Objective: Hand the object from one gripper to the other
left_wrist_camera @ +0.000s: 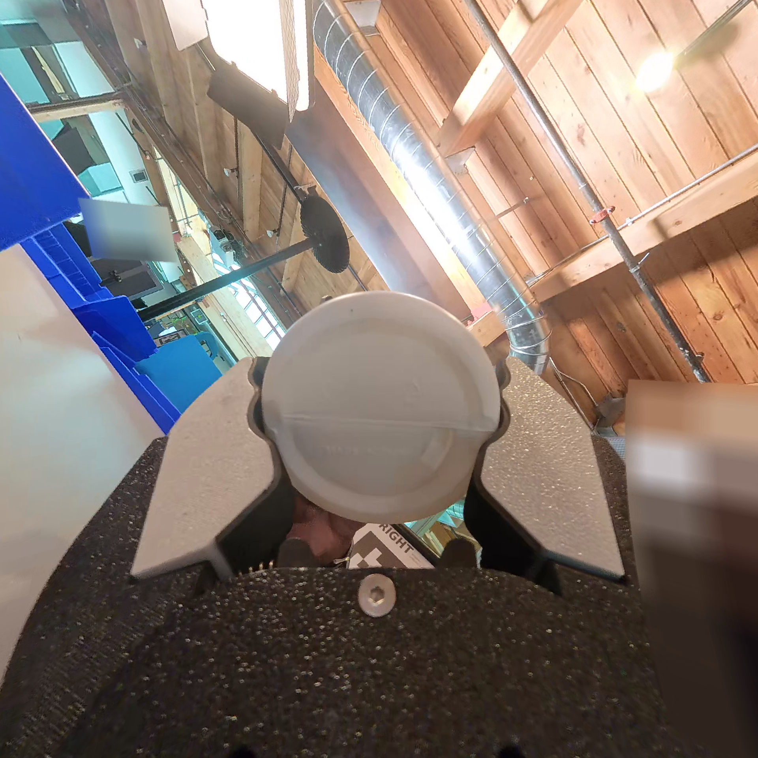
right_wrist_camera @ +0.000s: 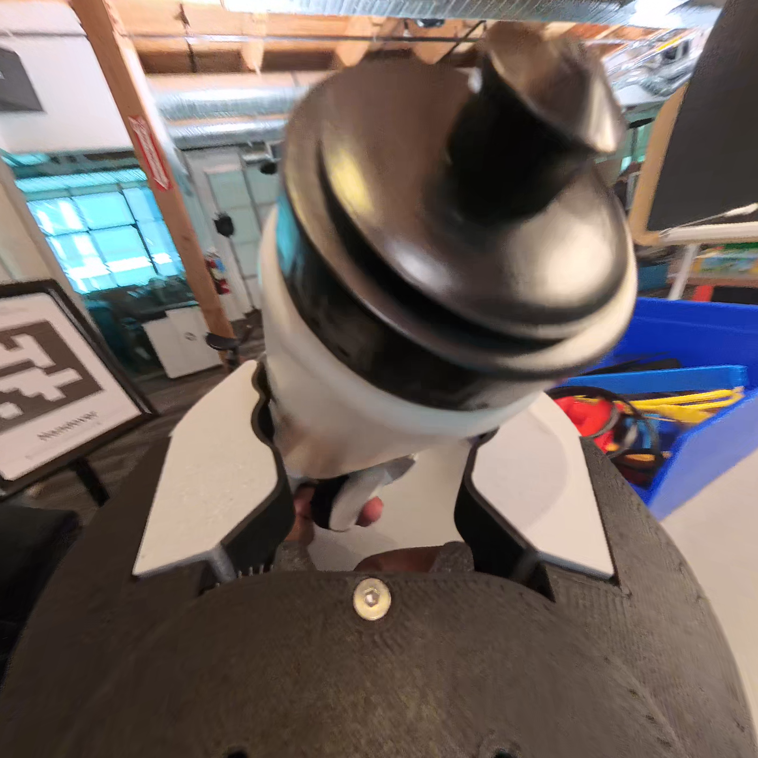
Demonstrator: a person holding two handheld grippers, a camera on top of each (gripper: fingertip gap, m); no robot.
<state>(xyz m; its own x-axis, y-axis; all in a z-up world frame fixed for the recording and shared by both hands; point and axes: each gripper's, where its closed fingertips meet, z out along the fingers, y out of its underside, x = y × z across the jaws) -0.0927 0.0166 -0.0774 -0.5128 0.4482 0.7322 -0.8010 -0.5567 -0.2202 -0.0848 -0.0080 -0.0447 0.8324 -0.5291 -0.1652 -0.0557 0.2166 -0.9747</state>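
Note:
A white bottle with a glossy black spouted cap is held up in the air between both grippers. In the left wrist view I see its round white base (left_wrist_camera: 379, 406) facing the camera, and my left gripper (left_wrist_camera: 379, 369) is shut on its sides. In the right wrist view the bottle (right_wrist_camera: 348, 410) is blurred and its black cap (right_wrist_camera: 471, 229) faces the camera. My right gripper (right_wrist_camera: 393, 393) is closed around the white body. A hand and part of the other gripper show below the bottle in each view.
Blue bins (left_wrist_camera: 102, 307) stand beside a white table surface (left_wrist_camera: 61, 369). In the right wrist view a blue bin (right_wrist_camera: 697, 340) holds red and yellow items. A black-and-white marker board (right_wrist_camera: 49, 381) stands at left. A wooden ceiling with a metal duct (left_wrist_camera: 430, 184) is overhead. Some 6 cm of space lies between my two pairs of fingers.

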